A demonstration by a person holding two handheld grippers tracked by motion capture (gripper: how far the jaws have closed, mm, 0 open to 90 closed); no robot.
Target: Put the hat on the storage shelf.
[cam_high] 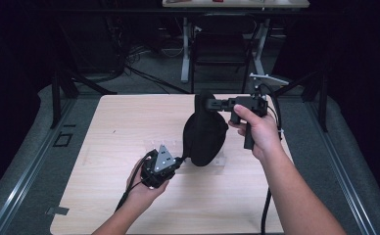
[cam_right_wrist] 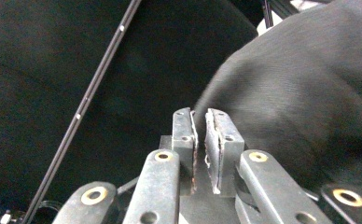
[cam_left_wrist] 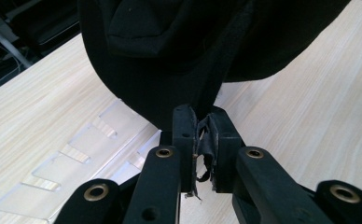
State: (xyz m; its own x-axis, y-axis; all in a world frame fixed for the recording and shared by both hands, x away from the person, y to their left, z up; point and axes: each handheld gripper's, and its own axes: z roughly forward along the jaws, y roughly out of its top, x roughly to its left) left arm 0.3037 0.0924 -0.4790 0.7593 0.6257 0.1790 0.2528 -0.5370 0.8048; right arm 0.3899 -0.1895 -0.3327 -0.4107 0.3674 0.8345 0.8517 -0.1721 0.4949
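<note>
Hanging over the desk [cam_high: 129, 117], a black fabric bag [cam_high: 205, 132] is clamped by both grippers' fingers, left gripper [cam_high: 178, 160] low, right gripper [cam_high: 208, 103] at its top.

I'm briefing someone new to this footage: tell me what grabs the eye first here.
A black fabric bag hangs above the middle of the pale wooden table, held between two grippers. The right gripper pinches its top edge, and the left gripper clamps its lower edge near the tabletop. Beneath the bag lies a clear plastic slotted rack.
</note>
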